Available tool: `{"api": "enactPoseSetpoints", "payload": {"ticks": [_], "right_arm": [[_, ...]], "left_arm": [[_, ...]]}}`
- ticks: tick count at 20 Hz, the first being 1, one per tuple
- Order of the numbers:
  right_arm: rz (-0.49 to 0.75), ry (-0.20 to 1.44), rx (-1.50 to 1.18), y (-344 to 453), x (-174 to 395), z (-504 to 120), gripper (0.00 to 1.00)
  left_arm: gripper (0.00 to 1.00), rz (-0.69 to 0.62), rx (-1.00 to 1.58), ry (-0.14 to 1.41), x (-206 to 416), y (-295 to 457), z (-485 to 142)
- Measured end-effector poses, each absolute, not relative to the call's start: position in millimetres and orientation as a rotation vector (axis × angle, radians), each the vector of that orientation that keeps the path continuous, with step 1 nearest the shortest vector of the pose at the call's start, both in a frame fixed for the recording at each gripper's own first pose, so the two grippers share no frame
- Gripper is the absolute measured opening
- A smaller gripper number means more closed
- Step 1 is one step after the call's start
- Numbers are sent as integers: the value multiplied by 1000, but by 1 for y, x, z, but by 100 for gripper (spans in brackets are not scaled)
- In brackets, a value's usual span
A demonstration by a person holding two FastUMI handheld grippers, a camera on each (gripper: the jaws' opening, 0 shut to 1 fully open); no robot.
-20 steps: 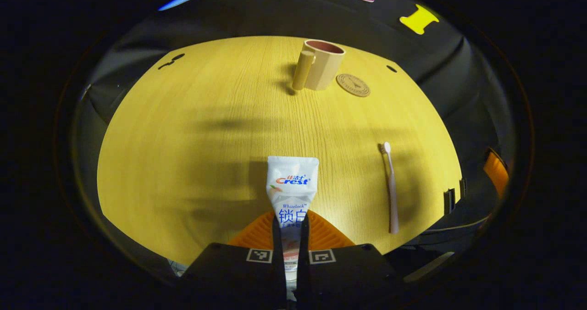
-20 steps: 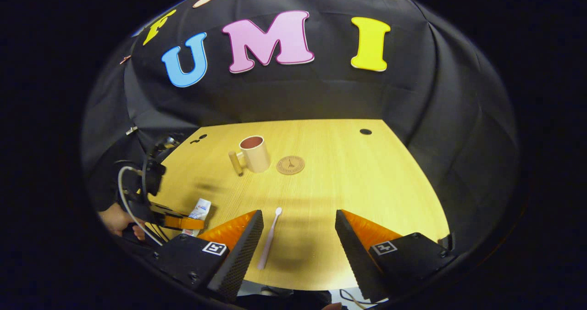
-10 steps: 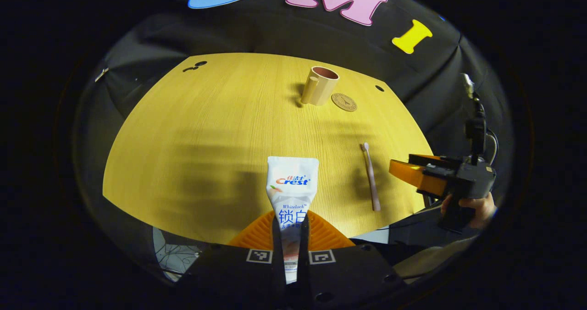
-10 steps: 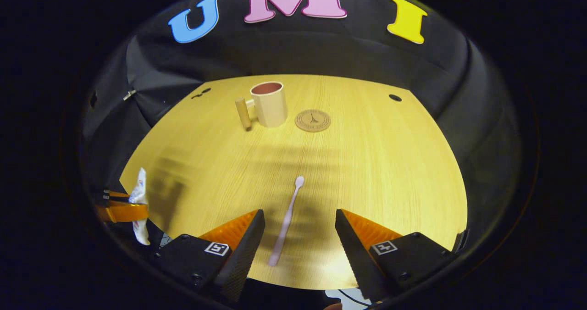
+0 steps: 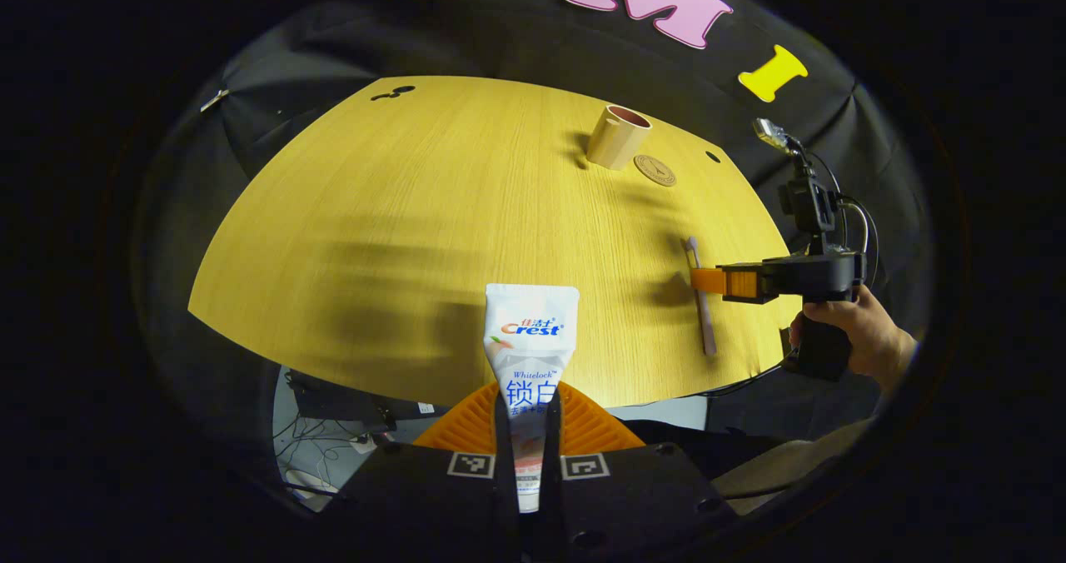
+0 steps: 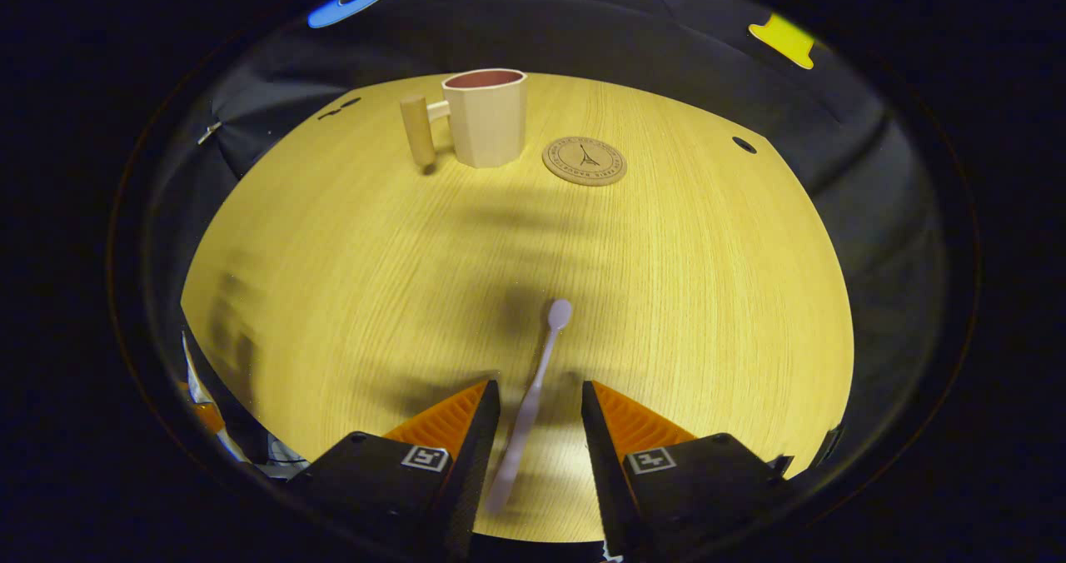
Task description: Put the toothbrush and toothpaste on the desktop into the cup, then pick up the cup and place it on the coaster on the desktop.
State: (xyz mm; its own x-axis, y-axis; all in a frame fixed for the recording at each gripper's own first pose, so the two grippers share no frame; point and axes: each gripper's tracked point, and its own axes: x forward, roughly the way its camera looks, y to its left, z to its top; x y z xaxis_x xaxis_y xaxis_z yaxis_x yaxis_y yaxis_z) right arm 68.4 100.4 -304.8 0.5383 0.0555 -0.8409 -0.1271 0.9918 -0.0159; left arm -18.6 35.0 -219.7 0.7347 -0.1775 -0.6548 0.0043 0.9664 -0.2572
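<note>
Both grippers are busy over the yellow wooden desktop (image 6: 683, 296). Left gripper (image 5: 527, 430), seen in the left gripper view, has its two fingers pressed flat against the lower part of a white toothpaste tube (image 5: 530, 346), which sticks up and forward from between them and is lifted off the desktop, hanging in front of its near edge.

Right gripper (image 6: 540, 430), in the right gripper view, sits low over the desktop with its fingers a small way apart, one on each side of the pink toothbrush (image 6: 533, 388). A gap shows on both sides of the handle, so neither finger presses on it; the brush lies flat with its head pointing toward the cup. In the left gripper view this same gripper (image 5: 708, 280) reaches across the toothbrush (image 5: 699, 296) from the side, held by a hand (image 5: 849, 334); whether its tips touch the desktop is hard to judge from that angle.

A beige cup (image 6: 487, 117) stands upright at the far side of the desktop, its peg-like handle turned to the left in the right gripper view. Just beside the cup on its right, not touching it, lies the round brown coaster (image 6: 585, 161). Toothbrush and cup are well apart.
</note>
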Motion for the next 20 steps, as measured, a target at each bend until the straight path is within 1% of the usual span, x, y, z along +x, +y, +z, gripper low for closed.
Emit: {"api": "enactPoseSetpoints", "payload": {"ticks": [1,2,3,4,5,7,8,9,10,12,13,15,17,20], "right_arm": [[101,1035,-67,102,65,-311,54],[105,1036,-38,106,68,-308,51],[101,1055,-19,107,68,-310,44],[101,1071,10,110,69,-311,40],[100,1093,45,112,68,-311,34],[80,1125,78,112,68,-312,28],[73,1128,72,111,70,-317,27],[77,1132,77,112,69,-313,20],[97,1120,68,113,68,-312,12],[125,1103,70,114,66,-312,9],[144,1096,104,115,65,-311,6],[174,1056,215,120,65,-304,6],[211,962,306,119,70,-286,6],[275,816,360,111,80,-250,6]], "left_arm": [[14,-96,-252,737,-20,37,-220],[14,-90,-258,733,-21,39,-220],[14,-84,-265,729,-22,41,-221],[14,-77,-273,726,-23,43,-221],[14,-70,-284,724,-25,44,-222],[14,-57,-307,724,-28,46,-224],[14,-52,-315,724,-30,46,-224],[14,-47,-317,723,-31,45,-224],[14,-42,-315,721,-32,44,-222],[14,-32,-309,710,-32,44,-220],[14,-27,-308,702,-33,44,-218],[14,-23,-312,687,-35,41,-212],[14,-22,-316,666,-34,36,-203],[14,-25,-314,642,-21,22,-195]]}}
